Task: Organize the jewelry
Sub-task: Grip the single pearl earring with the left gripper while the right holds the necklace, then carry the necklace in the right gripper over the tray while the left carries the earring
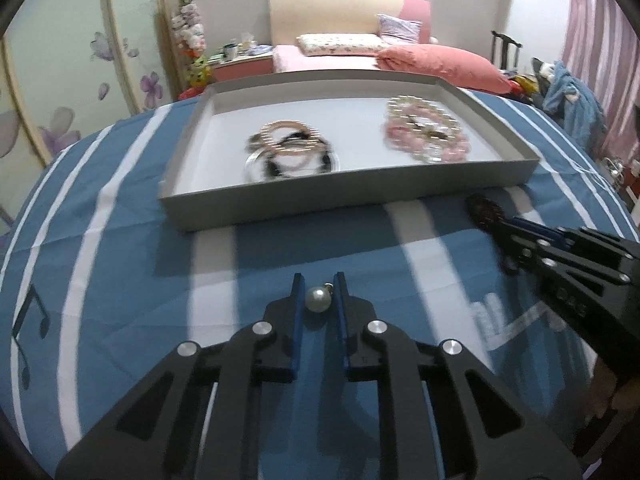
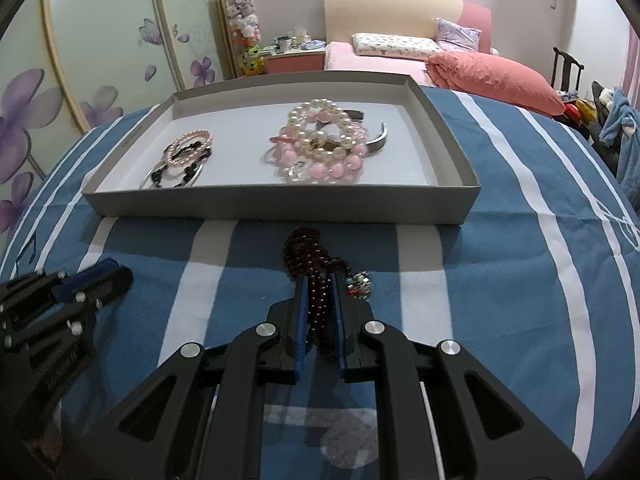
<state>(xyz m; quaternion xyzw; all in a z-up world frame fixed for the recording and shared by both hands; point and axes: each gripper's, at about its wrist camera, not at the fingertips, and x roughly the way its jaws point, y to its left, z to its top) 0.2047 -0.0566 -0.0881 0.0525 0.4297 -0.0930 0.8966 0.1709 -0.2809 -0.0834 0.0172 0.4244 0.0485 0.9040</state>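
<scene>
My left gripper [image 1: 319, 280] is closed around a white pearl pendant [image 1: 318, 299], low over the blue striped cloth. My right gripper [image 2: 319, 276] is shut on a dark red bead bracelet [image 2: 312, 264] with a small multicoloured charm [image 2: 360, 282]; it also shows in the left wrist view [image 1: 486, 213]. A grey shallow tray [image 2: 280, 204] lies just beyond both. It holds a pile of pink-pearl and black bracelets [image 2: 182, 158] on the left and a pile of white and pink bead bracelets [image 2: 324, 144] on the right, with a silver bangle [image 2: 379, 140] beside that.
The tray [image 1: 280, 208] lies on a blue cloth with white stripes [image 2: 500, 280]. A bed with a pink quilt [image 2: 492, 76] stands behind the table. A floral wardrobe [image 2: 80, 60] is at the left and a chair with clothes [image 2: 616, 120] at the right.
</scene>
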